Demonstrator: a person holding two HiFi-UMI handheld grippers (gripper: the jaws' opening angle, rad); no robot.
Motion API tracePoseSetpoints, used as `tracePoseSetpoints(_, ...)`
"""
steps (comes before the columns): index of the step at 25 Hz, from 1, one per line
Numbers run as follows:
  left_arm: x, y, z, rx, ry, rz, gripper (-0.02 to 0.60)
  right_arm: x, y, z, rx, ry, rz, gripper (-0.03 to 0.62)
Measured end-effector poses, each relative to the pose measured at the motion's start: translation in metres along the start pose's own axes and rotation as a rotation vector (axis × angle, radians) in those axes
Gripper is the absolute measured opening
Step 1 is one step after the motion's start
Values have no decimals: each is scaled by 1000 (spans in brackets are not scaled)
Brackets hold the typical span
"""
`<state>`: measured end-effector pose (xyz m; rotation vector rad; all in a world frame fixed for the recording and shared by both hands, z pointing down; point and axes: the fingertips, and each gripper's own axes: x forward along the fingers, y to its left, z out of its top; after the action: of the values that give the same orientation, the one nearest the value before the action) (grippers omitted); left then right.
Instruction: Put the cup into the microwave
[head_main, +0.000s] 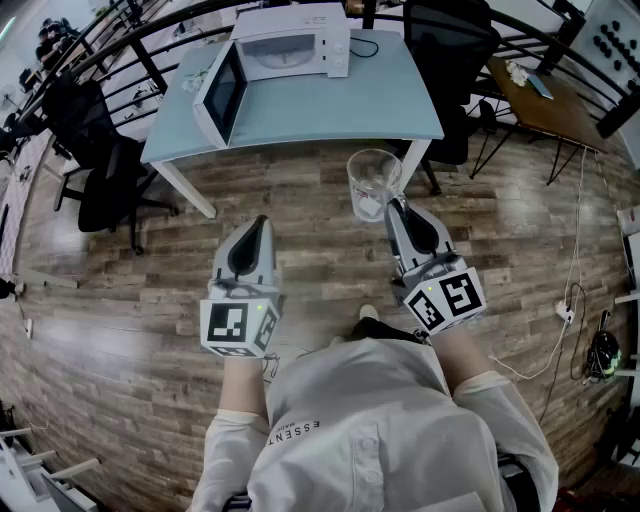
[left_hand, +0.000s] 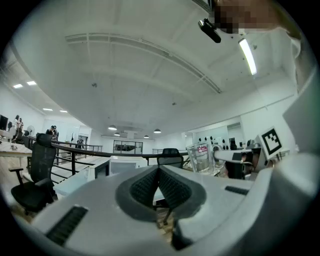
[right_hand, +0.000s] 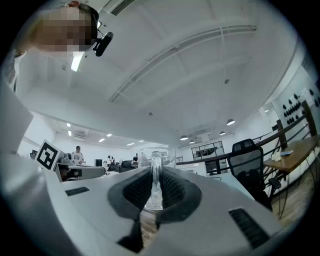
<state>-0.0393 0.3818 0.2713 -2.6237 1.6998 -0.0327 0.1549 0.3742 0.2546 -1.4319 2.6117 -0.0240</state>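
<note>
The right gripper has its jaws nearly shut, pinched on the clear handle of the cup. In the right gripper view the handle stands upright as a narrow glass strip between the two dark pads, with both pads pressed against it. The round body of the cup sits just beyond the jaw tips. The cup is upright in the air above the wooden floor, just short of the front edge of the counter.

On that counter stands the white microwave, its door swung wide open to the left. The cup is apart from the microwave, nearer the person and a little to the right.

The left gripper is beside the right one, its jaws closed together on nothing.
</note>
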Motion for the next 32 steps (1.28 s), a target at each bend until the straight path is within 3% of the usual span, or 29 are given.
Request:
tracePoseSetpoints(19,9,2,-2,0,4,-19,0,8,-1,-2,17,-20,11,35)
tracePoseSetpoints(27,57,12,-15,5,15,-9,2,51,-36,-21,42,-10,43,35)
tracePoseSetpoints(32,114,34,-26,1,29,47,2,107,-80,-35,58,-4,91,35)
